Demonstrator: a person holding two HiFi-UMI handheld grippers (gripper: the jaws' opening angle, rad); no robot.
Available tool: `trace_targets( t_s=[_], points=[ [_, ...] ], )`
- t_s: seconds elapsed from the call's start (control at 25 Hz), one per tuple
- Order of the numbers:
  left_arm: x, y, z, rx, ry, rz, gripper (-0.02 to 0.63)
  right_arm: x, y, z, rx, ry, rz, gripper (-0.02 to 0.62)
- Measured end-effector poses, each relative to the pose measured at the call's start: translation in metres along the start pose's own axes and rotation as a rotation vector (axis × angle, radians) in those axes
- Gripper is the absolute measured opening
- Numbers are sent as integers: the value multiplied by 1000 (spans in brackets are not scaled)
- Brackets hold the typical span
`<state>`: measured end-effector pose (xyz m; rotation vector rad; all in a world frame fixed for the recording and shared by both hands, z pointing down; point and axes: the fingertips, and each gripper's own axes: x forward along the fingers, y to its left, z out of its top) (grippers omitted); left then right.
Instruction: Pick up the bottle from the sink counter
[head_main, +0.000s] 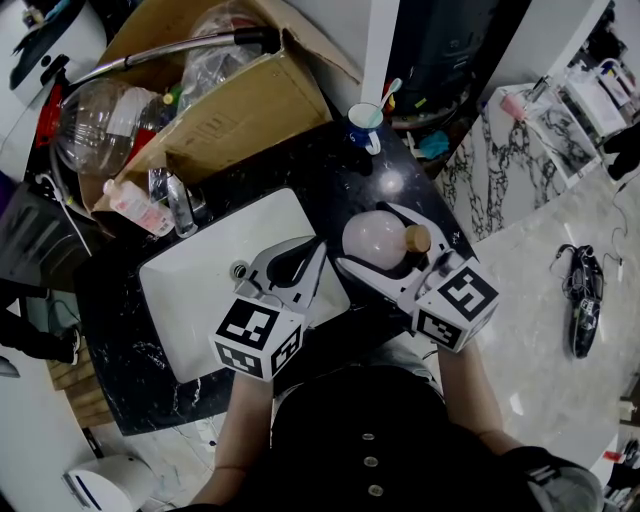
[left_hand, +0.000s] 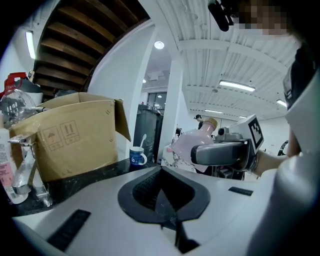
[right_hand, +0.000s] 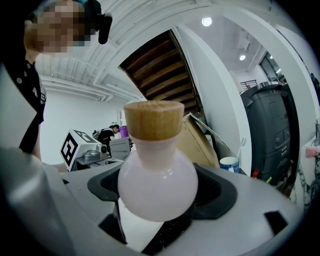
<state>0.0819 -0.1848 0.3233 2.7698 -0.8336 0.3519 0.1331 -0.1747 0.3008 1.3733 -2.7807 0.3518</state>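
Bottle: the pink round-bellied bottle (right_hand: 157, 182) with its wooden cork (right_hand: 154, 120) is between your right gripper's jaws, over the dark counter (head_main: 390, 185) just right of the sink (head_main: 190, 300).

Long axis: tilted. The cork points up and to the right, back toward your right hand, and the belly faces the sink.

Right gripper (head_main: 365, 238): clenched on the bottle's belly, with one jaw on its far side and one on its near side.

Contact below: you cannot tell whether the base touches the counter. The left gripper view suggests it is raised, but that is only a reading.

Left gripper (head_main: 315, 250): jaws pressed together with nothing between them. It hovers above the right part of the sink, just left of the bottle.

Nearer hand: the right one already has the bottle, and the left is spare.

Next move, as a judgement: lift straight up from the counter. The grip is on a smooth, round belly, so the bottle could roll or slip downward if you loosen it.

Far side: the faucet (head_main: 180, 205) stands at the sink's far edge. A cardboard box (head_main: 245, 105) sits behind it, and a blue mug (head_main: 365, 128) stands at the far right. All are well apart from the bottle.
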Motion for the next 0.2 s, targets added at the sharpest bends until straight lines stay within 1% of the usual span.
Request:
trace_targets(
  t_s=[0.2],
  points=[
    [0,3,-2,-1,2,7,17,1,-1,-2,-3,4,1,403]
  ],
)
